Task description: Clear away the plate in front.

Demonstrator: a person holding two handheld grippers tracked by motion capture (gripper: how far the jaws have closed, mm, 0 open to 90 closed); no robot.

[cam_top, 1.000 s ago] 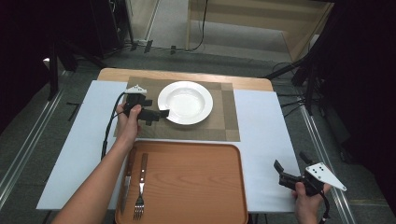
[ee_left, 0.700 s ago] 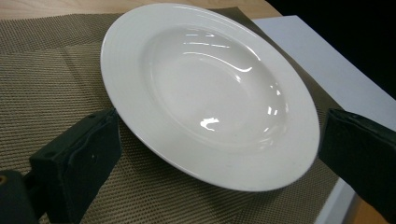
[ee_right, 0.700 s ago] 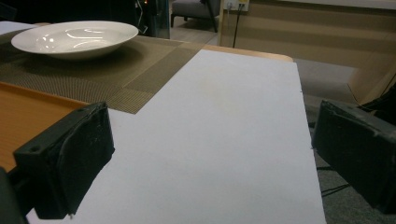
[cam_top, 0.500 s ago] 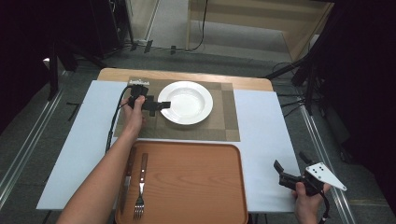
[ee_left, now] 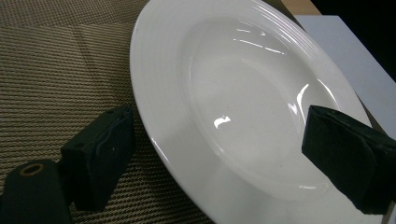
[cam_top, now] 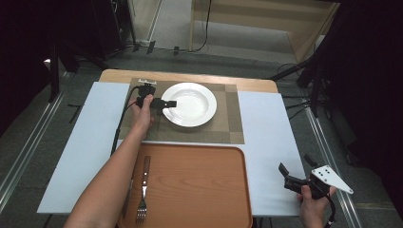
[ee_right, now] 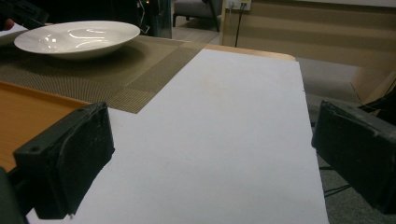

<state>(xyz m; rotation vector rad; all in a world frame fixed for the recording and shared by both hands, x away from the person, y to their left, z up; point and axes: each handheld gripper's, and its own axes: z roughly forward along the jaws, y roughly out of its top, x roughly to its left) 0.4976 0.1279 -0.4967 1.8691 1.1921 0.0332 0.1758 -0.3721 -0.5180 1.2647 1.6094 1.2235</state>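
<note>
While left tongs straddle plate rim, just closing slightly, unclenched, right tongs released, fork overhead.

A wooden table has a big white sheet on it, and on the sheet lie a brown mat at the far side and an orange tray at the near side, edges touching.
</note>
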